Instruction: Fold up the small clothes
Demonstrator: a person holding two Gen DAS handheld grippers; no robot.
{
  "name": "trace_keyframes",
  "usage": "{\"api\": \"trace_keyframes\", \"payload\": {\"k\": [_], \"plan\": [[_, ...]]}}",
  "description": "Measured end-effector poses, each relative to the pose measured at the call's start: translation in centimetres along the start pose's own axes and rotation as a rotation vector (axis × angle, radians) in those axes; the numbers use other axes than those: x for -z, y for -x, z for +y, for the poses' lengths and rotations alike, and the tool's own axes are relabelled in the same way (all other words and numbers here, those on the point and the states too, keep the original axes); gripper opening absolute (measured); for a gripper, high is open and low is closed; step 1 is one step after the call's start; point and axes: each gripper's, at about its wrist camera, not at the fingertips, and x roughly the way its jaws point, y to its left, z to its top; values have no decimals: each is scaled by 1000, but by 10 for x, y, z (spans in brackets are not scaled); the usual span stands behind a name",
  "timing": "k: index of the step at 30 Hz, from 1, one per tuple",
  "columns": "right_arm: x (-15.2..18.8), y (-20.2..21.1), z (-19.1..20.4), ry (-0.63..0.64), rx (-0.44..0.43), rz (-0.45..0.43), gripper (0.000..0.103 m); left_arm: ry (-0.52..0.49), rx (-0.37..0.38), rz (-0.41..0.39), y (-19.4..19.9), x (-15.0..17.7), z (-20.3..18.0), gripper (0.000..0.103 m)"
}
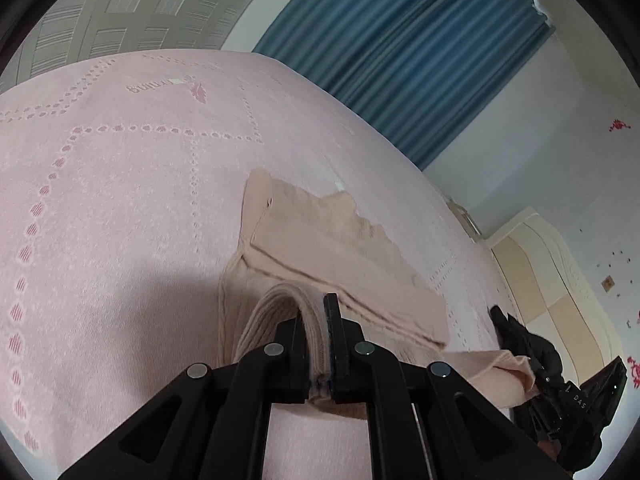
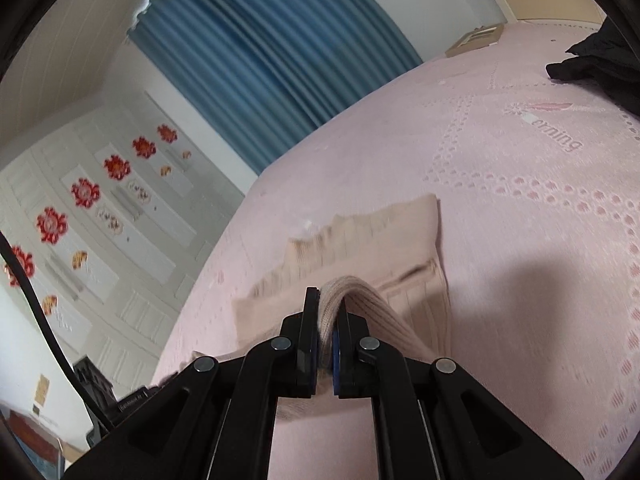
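A beige ribbed knit garment (image 1: 328,248) lies partly folded on the pink bed cover (image 1: 120,184). My left gripper (image 1: 318,312) is shut on a lifted fold of its near edge. In the right wrist view the same garment (image 2: 380,240) lies ahead, and my right gripper (image 2: 328,304) is shut on another lifted ribbed fold of it. The right gripper also shows at the lower right of the left wrist view (image 1: 532,360), holding the garment's other end.
The pink bed cover (image 2: 520,200) spreads all around. A dark cloth (image 2: 600,60) lies at the far right of the bed. A blue curtain (image 1: 420,48) and a cream headboard (image 1: 560,280) stand beyond the bed. White cabinet doors with red flower stickers (image 2: 84,192) stand on the left.
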Motion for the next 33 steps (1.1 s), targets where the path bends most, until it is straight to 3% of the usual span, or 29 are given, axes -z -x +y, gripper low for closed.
{"api": "trace_keyframes", "payload": {"k": [5,15,23,28,30,31,32,33], "plan": [[-19,-21,6,14,0,-20,5,52,14,-17,-24,-23,1,6],[-48,-78,15,50,35,-26,5,44,-7,-38,-72,-55,0,6],[-72,-134,-9,-25,67,16,5,23,-32,-29,-123,-91,-15,6],[-81,-172,-21,-43,106,66,5,33,-35,6,-153,-96,-13,7],[-78,-184,-28,-41,117,77,10,49,-25,13,-159,-94,-7,13],[-74,-187,-32,-43,130,79,13,49,-23,12,-162,-92,-4,26],[-70,-189,-36,-44,137,83,24,40,-28,12,-163,-90,-3,37],[-66,-191,-39,-38,135,96,31,30,-30,12,-165,-90,-2,41]]}}
